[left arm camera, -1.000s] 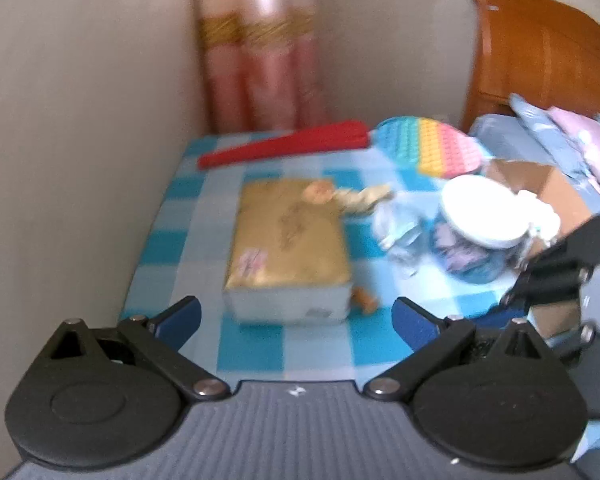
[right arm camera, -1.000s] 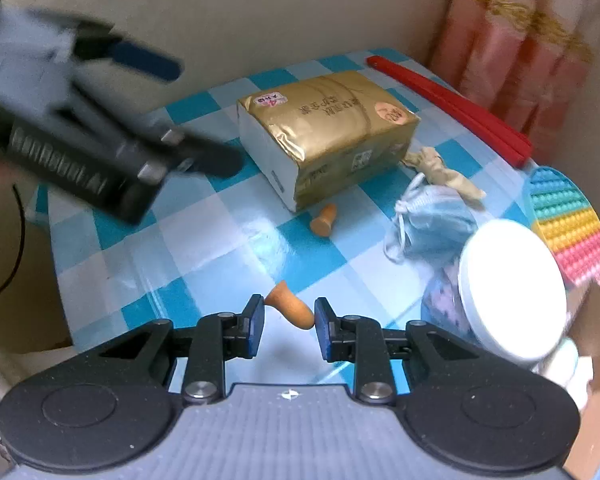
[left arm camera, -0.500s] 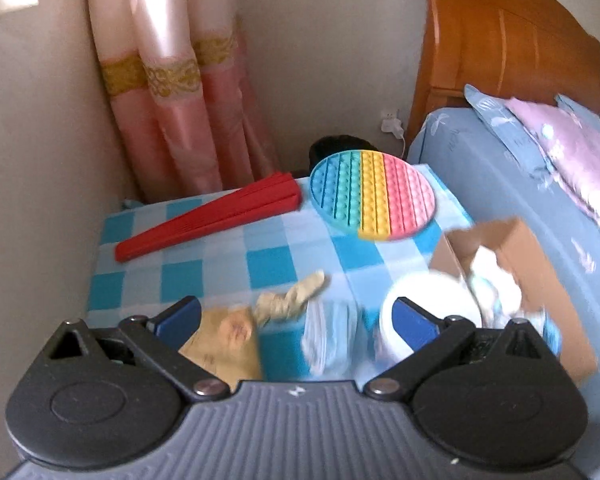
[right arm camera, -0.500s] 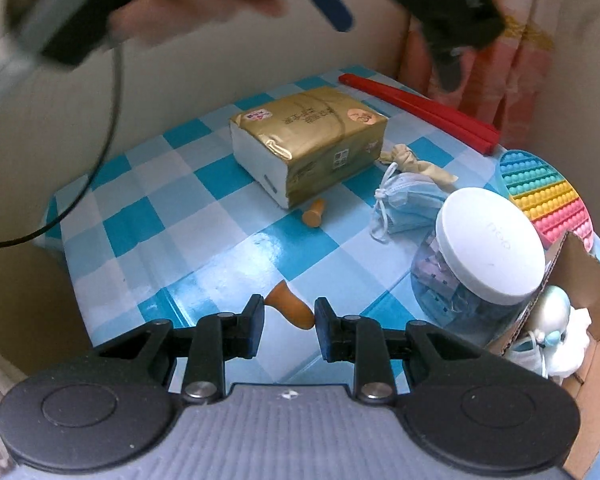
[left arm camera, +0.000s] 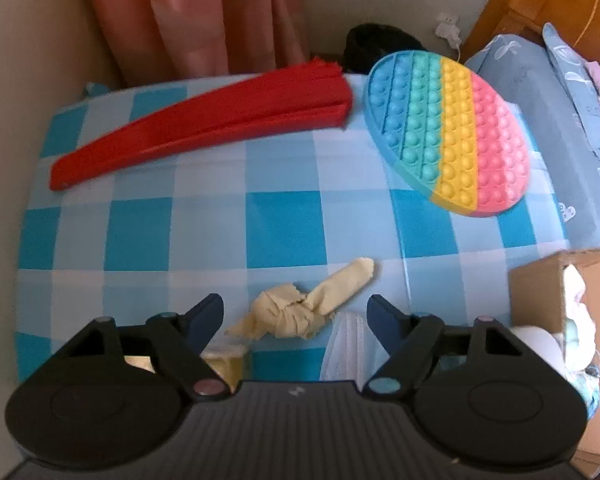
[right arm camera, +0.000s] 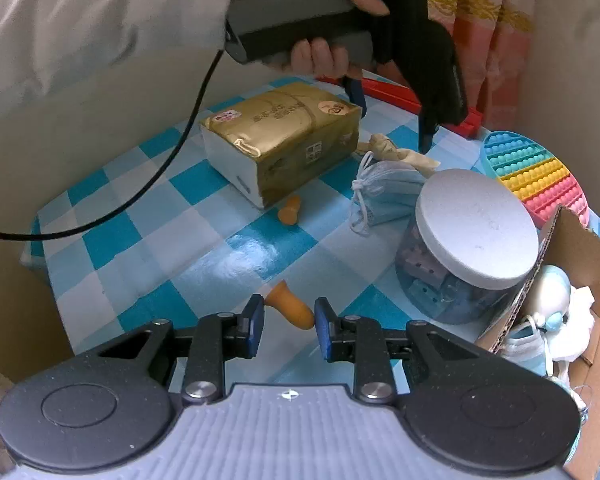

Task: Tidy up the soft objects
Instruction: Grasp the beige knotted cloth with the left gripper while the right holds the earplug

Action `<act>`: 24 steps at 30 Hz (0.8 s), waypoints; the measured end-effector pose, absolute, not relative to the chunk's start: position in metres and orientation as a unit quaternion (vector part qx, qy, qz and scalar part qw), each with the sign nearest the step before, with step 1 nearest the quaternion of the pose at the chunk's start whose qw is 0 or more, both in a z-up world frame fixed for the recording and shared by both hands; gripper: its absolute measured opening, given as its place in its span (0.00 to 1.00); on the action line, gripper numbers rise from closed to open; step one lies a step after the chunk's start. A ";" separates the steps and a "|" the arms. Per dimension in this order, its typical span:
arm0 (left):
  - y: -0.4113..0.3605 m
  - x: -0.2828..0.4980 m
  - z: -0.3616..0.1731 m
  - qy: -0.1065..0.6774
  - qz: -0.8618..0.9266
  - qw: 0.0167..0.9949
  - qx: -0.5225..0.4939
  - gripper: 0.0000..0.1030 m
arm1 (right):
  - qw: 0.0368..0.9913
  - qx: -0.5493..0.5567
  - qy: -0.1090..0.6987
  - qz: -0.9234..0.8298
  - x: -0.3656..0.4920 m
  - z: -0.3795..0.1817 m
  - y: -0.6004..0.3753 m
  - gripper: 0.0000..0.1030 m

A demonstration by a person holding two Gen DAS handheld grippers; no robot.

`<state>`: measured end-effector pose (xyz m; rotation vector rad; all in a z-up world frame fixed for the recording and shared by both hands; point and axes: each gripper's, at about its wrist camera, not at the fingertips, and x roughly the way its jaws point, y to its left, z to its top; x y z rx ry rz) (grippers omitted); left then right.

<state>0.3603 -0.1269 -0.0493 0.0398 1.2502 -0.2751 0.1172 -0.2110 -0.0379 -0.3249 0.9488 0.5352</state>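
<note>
My left gripper (left arm camera: 296, 314) is open and hangs just above a knotted beige glove (left arm camera: 300, 312) on the blue checked table (left arm camera: 216, 232); the glove lies between its fingers. In the right wrist view the left gripper (right arm camera: 394, 120) hovers over that glove (right arm camera: 396, 150). My right gripper (right arm camera: 289, 326) is shut on an orange earplug (right arm camera: 290, 308), held above the table. A second orange earplug (right arm camera: 290, 210) lies by the gold tissue pack (right arm camera: 284, 140). A blue face mask (right arm camera: 384, 196) lies beside the glove.
A cardboard box (right arm camera: 580, 280) with soft items stands at the right edge. A jar with a white lid (right arm camera: 474, 224) stands by it. A rainbow pop-it mat (left arm camera: 448, 132) and a red folded fan (left arm camera: 204, 120) lie at the far side. Walls close in on the left.
My left gripper has swung across the table past the tissue pack and dropped down over the beige glove. My right gripper has held still with the earplug.
</note>
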 end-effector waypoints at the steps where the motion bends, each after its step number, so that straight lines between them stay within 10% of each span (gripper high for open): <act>1: -0.128 0.362 -0.052 0.585 -0.127 0.801 0.019 0.73 | 0.843 -0.152 0.449 0.254 0.118 -0.038 -0.211 0.31; 24: -0.128 0.364 -0.060 0.585 -0.106 0.804 0.011 0.30 | 0.849 -0.147 0.447 0.240 0.123 -0.038 -0.217 0.31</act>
